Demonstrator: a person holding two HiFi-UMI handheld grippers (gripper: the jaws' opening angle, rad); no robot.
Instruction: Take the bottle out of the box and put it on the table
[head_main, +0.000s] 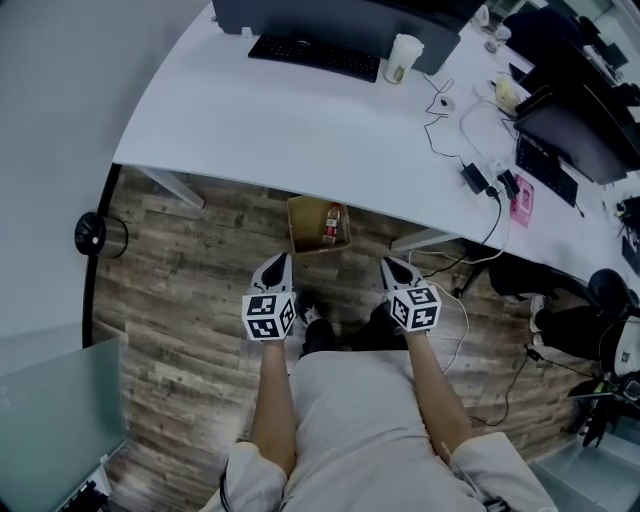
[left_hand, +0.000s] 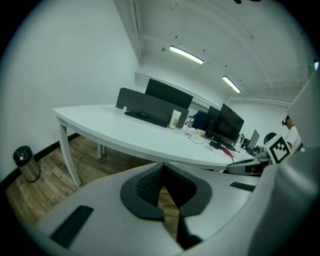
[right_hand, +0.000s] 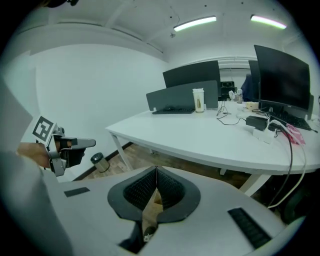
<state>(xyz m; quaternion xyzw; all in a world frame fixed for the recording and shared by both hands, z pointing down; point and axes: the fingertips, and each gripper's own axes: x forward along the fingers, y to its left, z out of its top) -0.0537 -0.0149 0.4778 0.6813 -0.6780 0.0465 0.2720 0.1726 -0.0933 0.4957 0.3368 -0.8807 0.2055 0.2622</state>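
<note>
An open cardboard box (head_main: 306, 232) stands on the wooden floor, partly under the near edge of the white table (head_main: 300, 125). A bottle with a red label (head_main: 331, 222) lies inside it. In the head view my left gripper (head_main: 283, 258) and right gripper (head_main: 386, 262) hang over the floor just short of the box, one on each side, both pointing at it. Both are shut with nothing held. In the left gripper view the left gripper (left_hand: 162, 164) has its jaw tips meeting below the table (left_hand: 130, 132). The right gripper (right_hand: 156, 168) looks the same in its own view.
A keyboard (head_main: 315, 55), a paper cup (head_main: 404, 57), monitors and cables (head_main: 470, 170) lie on the table. A round bin (head_main: 100, 234) stands on the floor at the left. White table legs (head_main: 170, 187) flank the box. A dark chair (head_main: 570, 310) sits at the right.
</note>
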